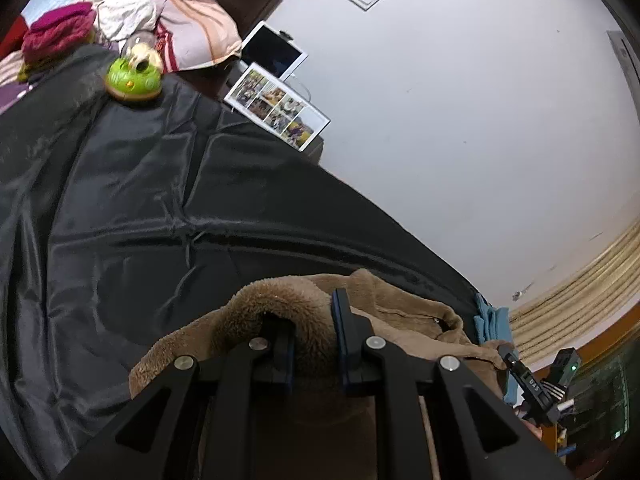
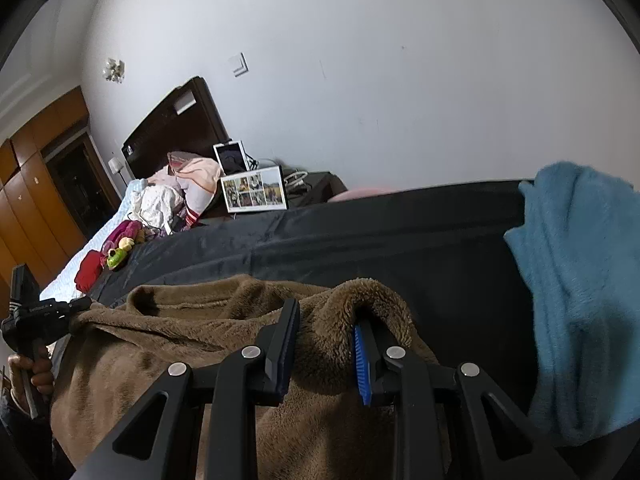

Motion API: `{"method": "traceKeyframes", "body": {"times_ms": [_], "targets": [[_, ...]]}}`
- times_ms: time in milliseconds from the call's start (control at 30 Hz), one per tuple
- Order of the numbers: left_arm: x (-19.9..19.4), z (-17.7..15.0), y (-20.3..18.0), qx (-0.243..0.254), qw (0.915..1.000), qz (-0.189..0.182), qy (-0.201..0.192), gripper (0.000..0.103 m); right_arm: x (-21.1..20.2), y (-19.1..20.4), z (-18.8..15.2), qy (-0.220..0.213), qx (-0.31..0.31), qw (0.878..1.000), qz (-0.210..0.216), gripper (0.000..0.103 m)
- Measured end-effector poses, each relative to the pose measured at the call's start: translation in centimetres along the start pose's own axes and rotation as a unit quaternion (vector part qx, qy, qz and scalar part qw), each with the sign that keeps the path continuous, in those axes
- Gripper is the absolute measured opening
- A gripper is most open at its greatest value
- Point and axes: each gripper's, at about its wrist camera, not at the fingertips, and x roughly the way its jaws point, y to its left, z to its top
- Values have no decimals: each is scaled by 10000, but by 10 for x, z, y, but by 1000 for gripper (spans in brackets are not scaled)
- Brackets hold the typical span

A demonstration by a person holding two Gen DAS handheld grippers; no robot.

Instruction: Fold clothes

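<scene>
Left wrist view: we see the left hand-held gripper (image 1: 316, 332) clamped on a fold of the brown fleece garment (image 1: 400, 312), which lies on the black sheet (image 1: 120, 208) covering the bed. Beyond it on the sheet sits a green toy (image 1: 132, 80), with a pile of clothes (image 1: 120, 12) behind. A photo frame (image 1: 276, 106) and a tablet (image 1: 274, 50) stand beside the bed against the white wall (image 1: 460, 100). At the right edge we see the right hand-held gripper (image 1: 506, 354) at the garment's far corner, beside a blue cloth (image 1: 494, 324).

Right wrist view: we see the right hand-held gripper (image 2: 324, 344) closed on a raised fold of the brown fleece garment (image 2: 180, 344). A blue fleece cloth (image 2: 580, 280) lies just to the right on the black sheet (image 2: 400, 236). At the left edge, a hand (image 2: 34, 372) holds the left hand-held gripper (image 2: 82, 304) at the garment's other corner. Farther back we see the photo frame (image 2: 254, 194), the headboard (image 2: 176, 128) and a wooden wardrobe (image 2: 36, 200).
</scene>
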Motion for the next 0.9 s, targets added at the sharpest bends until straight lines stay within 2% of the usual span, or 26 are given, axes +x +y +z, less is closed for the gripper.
{"method": "traceKeyframes", "body": {"times_ms": [167, 233, 267, 300, 333, 367, 400, 467, 500, 600, 667, 833, 900], "targets": [[10, 0, 10, -171, 9998, -8, 138, 18, 14, -3, -2, 185, 104, 9998, 29, 28], [13, 0, 13, -243, 9995, -37, 216, 21, 18, -4, -2, 257, 155, 9995, 57, 29], [13, 0, 13, -257, 9993, -99, 238, 26, 19, -5, -1, 268, 187, 9994, 95, 33], [12, -1, 13, -254, 9992, -190, 248, 34, 19, -5, -1, 270, 222, 9993, 154, 47], [12, -1, 12, -251, 9990, -282, 257, 39, 19, -5, -1, 247, 257, 9990, 278, 55], [10, -1, 11, -238, 9987, -384, 247, 52, 17, -3, -1, 186, 265, 9987, 396, 68], [7, -2, 8, -218, 9984, -483, 214, 65, 14, 0, 0, 100, 223, 9989, 397, 73], [-2, -2, 2, -151, 9977, -650, 70, 77, 5, 7, 3, -126, 58, 9995, 288, 76], [-7, -1, 0, -110, 9975, -697, -26, 80, 1, 10, 4, -235, -7, 9993, 284, 76], [-24, 0, -8, 54, 9954, -920, -273, 80, -11, 14, 8, -457, -95, 9985, 275, 77], [-32, 1, -10, 143, 9943, -1003, -338, 81, -14, 19, 10, -459, -177, 9986, 204, 77], [-40, -1, -23, 651, 9914, -1132, -131, 81, -16, 42, 3, -190, -827, 9964, 54, 77], [-39, -7, -37, 1069, 9882, -1092, 92, 81, -14, 52, -2, -9, -1145, 9934, -1, 77]]}}
